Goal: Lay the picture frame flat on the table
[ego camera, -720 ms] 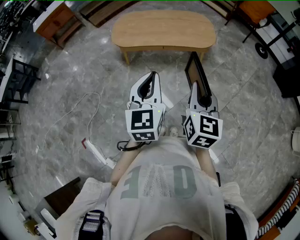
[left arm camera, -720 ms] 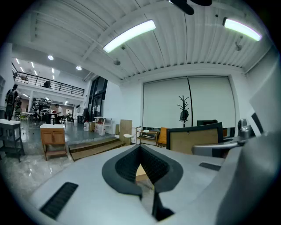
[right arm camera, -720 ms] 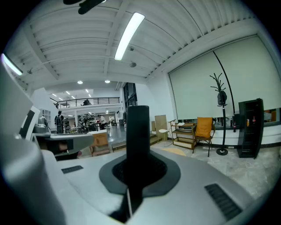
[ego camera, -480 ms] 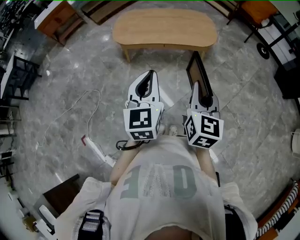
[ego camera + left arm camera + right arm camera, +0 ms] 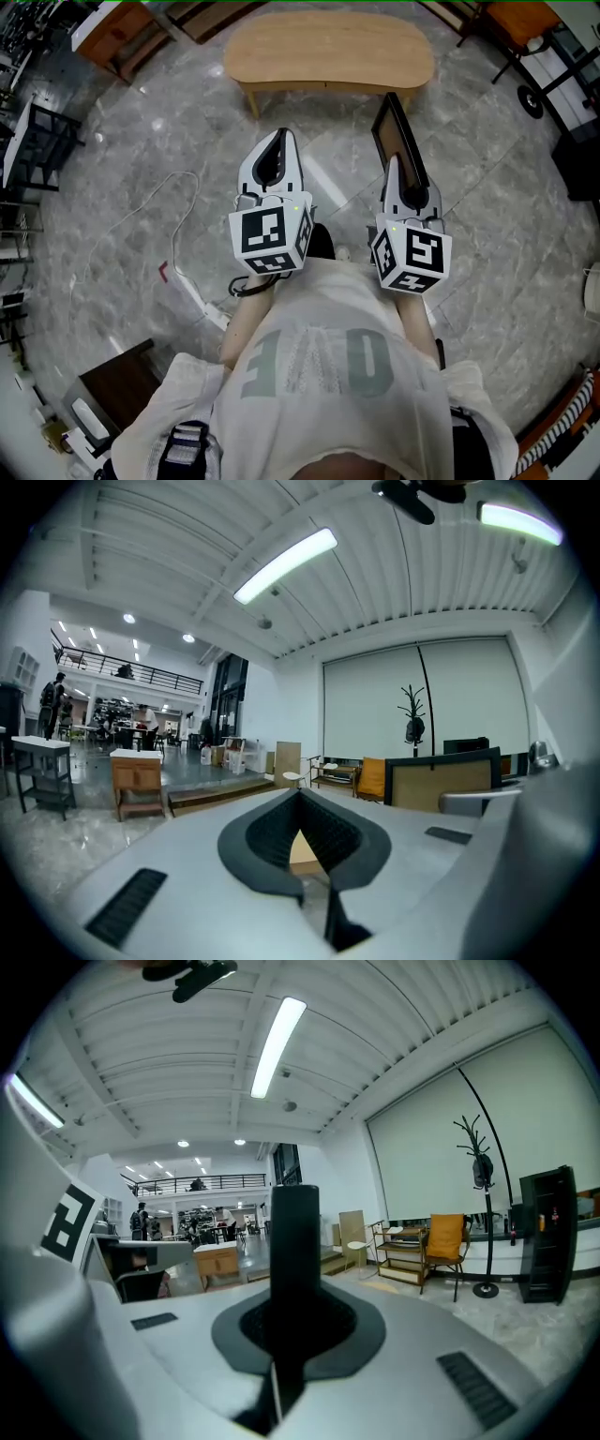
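- My right gripper (image 5: 401, 180) is clamped on the near edge of the dark rectangular picture frame (image 5: 395, 131), which stands upright and edge-on between its jaws.
- The frame hangs in the air over the grey marble floor (image 5: 159, 141). It is short of the light wooden kidney-shaped table (image 5: 328, 52) ahead and not touching it.
- My left gripper (image 5: 278, 139) is beside the right one, apart from the frame. Its jaw tips meet with nothing between them.
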Motion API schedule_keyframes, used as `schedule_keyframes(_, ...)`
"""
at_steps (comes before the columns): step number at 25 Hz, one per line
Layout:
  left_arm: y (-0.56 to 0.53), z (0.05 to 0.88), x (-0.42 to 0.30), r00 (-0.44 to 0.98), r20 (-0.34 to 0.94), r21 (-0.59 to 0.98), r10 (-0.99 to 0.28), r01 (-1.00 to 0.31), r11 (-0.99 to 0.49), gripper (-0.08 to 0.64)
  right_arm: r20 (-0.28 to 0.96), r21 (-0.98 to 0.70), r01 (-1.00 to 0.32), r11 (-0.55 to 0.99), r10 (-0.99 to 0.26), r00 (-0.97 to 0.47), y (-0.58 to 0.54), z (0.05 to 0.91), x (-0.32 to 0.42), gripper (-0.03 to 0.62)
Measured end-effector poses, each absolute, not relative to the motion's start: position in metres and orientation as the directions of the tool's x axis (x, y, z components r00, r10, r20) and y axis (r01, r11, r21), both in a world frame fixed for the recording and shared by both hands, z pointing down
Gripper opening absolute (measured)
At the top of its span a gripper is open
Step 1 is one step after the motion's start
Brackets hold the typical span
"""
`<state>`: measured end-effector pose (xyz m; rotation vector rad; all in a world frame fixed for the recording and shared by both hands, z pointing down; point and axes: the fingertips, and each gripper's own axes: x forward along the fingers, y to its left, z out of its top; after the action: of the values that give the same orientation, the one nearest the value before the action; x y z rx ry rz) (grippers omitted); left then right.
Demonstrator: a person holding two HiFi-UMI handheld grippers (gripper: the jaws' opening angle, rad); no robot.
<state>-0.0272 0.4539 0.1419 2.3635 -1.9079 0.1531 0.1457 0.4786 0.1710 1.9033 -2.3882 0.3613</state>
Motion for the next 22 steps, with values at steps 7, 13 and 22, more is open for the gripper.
schedule_keyframes(7, 0.445, 0.139, -0.042, 0.157, 0.108, 0.004, -0.982, -0.988, -0.157, 0.011, 0.175, -0.172, -0.96, 0.222, -0.952, -0.251, 0.471, 0.175, 0.152, 0.017)
schedule_keyframes(13, 0.419, 0.129, -0.042, 0.17, 0.027, -0.026, -0.985, -0.985, -0.17, 0.011, 0.119, -0.147, -0.965, 0.217, -0.965, -0.235, 0.442, 0.172, 0.154, 0.017)
schedule_keyframes(22, 0.348, 0.135, -0.048, 0.193, 0.008, -0.024, -0.981, -0.981, -0.193, 0.011, 0.119, -0.106, -0.974, 0.202, -0.969, -0.214, 0.376, 0.177, 0.147, 0.017)
